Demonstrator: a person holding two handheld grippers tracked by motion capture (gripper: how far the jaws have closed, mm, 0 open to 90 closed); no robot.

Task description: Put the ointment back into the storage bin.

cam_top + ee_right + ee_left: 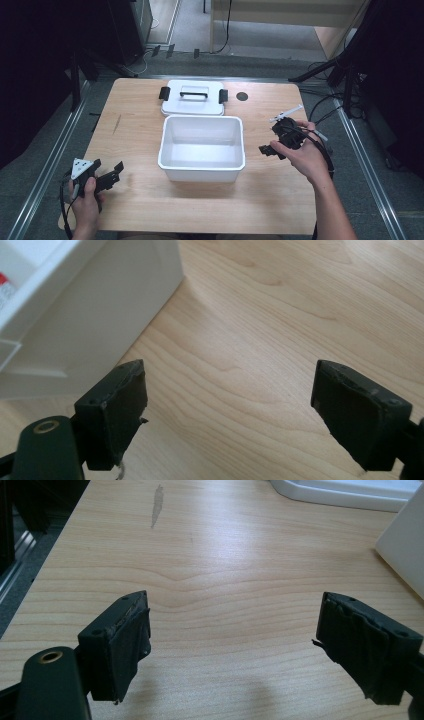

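While white box (202, 148) sat open at table (260, 200) centre, both grippers stood off it, nothing held. Left gripper (111, 176) low near table's front left corner, well apart from box, jaws wide, bare wood between pads (125, 645). Right gripper (272, 148) just beside box's right wall, not touching; jaws spread wide, bare wood between pads (117, 410), box wall (95, 310) at upper left of its view. Lid (193, 97) with black handle and clips lay flat behind box, touching its far rim.
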